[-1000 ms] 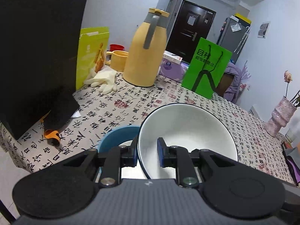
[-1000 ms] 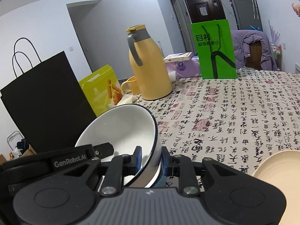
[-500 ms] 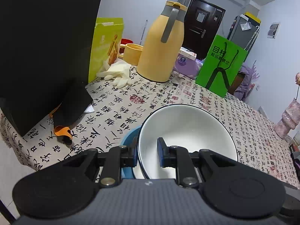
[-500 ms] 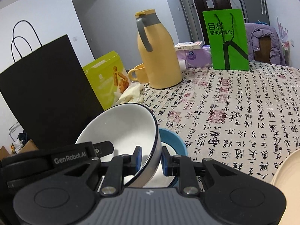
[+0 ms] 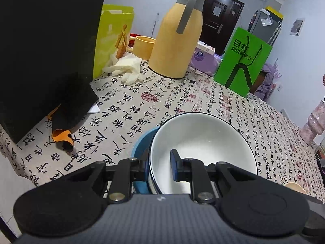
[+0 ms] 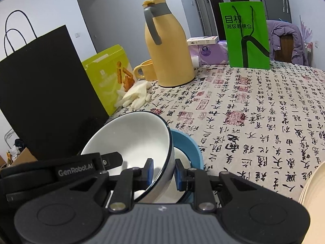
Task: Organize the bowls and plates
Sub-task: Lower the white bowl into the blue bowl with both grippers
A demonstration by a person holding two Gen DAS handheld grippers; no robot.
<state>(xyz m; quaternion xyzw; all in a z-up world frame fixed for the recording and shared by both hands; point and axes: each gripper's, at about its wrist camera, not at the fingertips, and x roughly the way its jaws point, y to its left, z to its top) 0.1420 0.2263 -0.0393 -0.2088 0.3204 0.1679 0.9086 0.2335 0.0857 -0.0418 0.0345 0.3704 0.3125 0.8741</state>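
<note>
i judge the stacking about midway: my left gripper (image 5: 160,167) and right gripper (image 6: 162,171) are each clamped on opposite rims of the white bowl (image 5: 203,142), which hangs tilted and part-way into the blue bowl (image 6: 189,144) at 6 o'clock on the table (image 6: 254,111). both bowls look empty. a cream plate (image 6: 312,185) at 4 o'clock is not yet sorted.
</note>
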